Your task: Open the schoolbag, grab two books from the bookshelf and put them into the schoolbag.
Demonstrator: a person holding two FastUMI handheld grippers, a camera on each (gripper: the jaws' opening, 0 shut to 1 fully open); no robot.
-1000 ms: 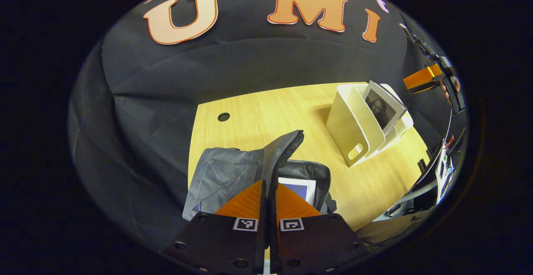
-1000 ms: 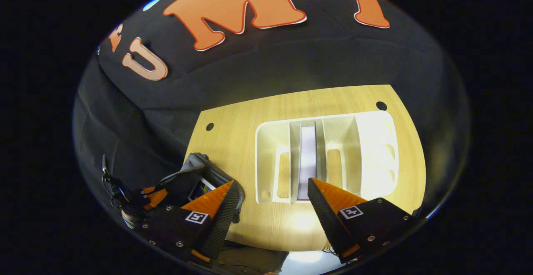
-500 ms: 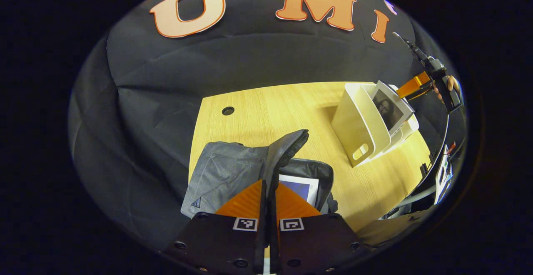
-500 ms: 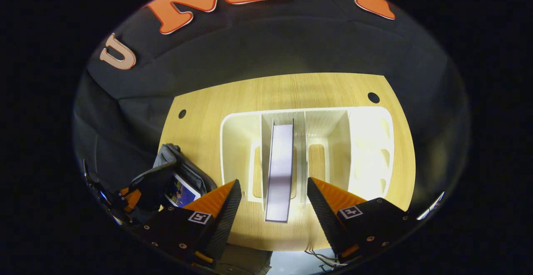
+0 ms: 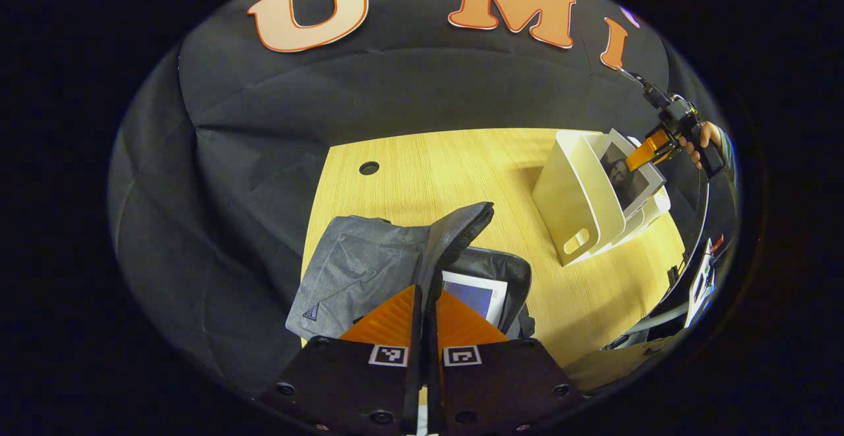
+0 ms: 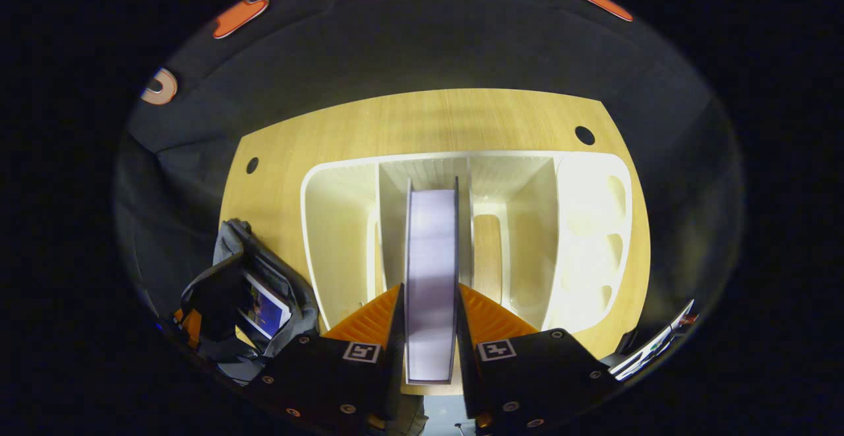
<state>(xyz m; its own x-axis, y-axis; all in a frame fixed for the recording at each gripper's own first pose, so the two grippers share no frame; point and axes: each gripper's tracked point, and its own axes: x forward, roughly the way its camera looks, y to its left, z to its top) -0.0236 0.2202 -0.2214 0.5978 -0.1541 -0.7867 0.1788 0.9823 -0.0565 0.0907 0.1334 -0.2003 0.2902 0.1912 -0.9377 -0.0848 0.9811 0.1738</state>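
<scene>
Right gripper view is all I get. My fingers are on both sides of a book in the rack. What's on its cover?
Observer: In the left gripper view, the book has a white-edged cover with a dark picture.
Operator: Is the bag open for it?
Observer: Yes. The left gripper is shut on the schoolbag flap and holds it up over the opening.
Operator: Does the rack have a handle on the bag's side?
Observer: The bookshelf wall facing the bag has a slot cut near its bottom.
</scene>
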